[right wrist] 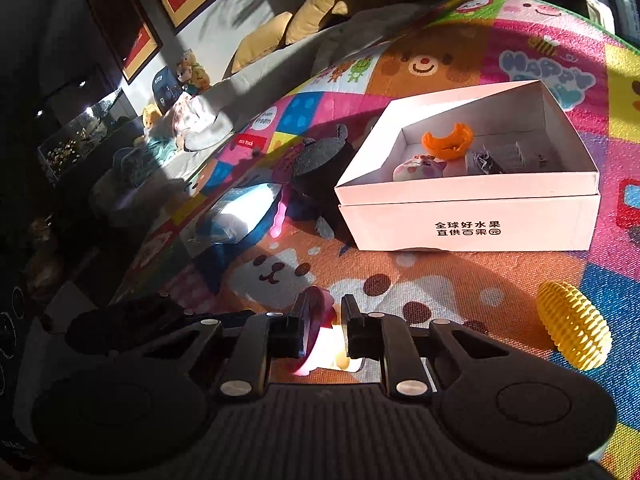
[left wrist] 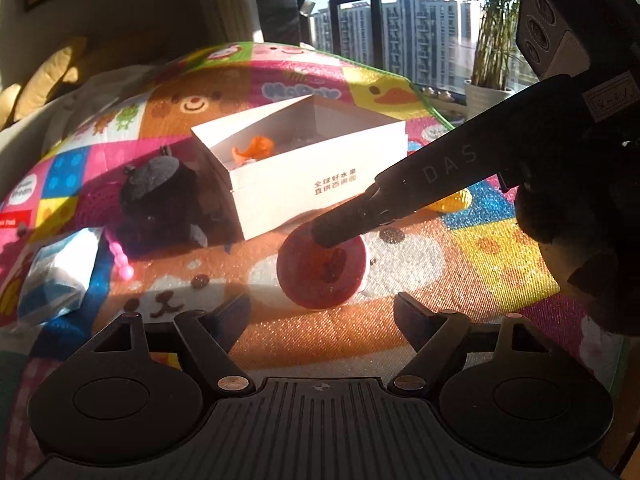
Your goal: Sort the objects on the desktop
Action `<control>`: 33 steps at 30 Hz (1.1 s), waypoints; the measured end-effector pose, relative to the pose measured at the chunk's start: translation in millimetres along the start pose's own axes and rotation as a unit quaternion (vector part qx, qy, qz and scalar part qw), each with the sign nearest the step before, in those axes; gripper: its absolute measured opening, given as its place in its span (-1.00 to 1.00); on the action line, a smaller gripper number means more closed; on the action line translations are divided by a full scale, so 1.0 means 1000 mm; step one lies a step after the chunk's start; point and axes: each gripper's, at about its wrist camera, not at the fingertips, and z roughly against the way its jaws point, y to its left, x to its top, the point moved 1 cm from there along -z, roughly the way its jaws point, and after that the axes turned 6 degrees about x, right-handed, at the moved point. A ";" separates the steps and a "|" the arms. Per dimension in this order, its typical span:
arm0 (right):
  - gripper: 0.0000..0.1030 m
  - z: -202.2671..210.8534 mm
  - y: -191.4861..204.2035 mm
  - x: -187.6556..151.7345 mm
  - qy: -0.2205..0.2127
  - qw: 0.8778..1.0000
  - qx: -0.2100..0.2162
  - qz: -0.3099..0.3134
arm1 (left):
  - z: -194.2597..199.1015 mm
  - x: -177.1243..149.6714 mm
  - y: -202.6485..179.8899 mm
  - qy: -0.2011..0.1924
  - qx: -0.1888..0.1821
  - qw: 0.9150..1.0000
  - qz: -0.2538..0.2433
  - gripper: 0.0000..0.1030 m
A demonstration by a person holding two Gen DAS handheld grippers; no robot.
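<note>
Right gripper [right wrist: 326, 320]: jaws drawn close together, pinching a pink disc [right wrist: 316, 328] by its edge. In the right wrist view the disc is seen edge-on, standing upright between the pads, its flat faces turned toward the fingers. The left wrist view shows what that one hides: the disc's [left wrist: 322, 268] broad round face, tilted toward the camera, with a dark red mark near the middle, and the right gripper's finger [left wrist: 340, 232] crossing its upper rim. Disc is low over the play mat [left wrist: 460, 280], just in front of the white box [left wrist: 304, 196].

Left gripper [left wrist: 320, 312]: jaws spread wide, nothing between them, near side of the disc.

Box is open-topped, long axis running across the right wrist view. That view shows an orange piece [right wrist: 448, 140], a small pale figure [right wrist: 418, 168] and a dark clear packet [right wrist: 496, 160] inside; the left view shows only the orange piece [left wrist: 254, 148].

Outward: yellow ribbed egg shape [right wrist: 574, 326] on the mat, right of the gripper; dark plush toy [left wrist: 164, 204] left of the box.
</note>
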 end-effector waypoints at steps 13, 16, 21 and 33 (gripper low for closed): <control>0.83 0.067 -0.025 -0.027 -0.084 0.988 -0.128 0.019 | -0.033 0.013 -0.016 -0.008 0.002 1.000 -0.001 0.67; 0.90 0.071 -0.033 -0.040 -0.060 0.986 -0.156 0.020 | -0.042 0.015 -0.018 -0.007 0.004 1.000 0.011 0.69; 0.50 0.063 -0.039 -0.042 -0.063 0.967 -0.233 0.080 | -0.051 0.019 -0.019 -0.003 0.005 0.999 0.034 0.70; -0.41 0.028 -0.031 -0.041 0.005 0.965 -0.213 0.155 | -0.024 -0.004 0.001 0.003 0.027 0.998 0.057 0.98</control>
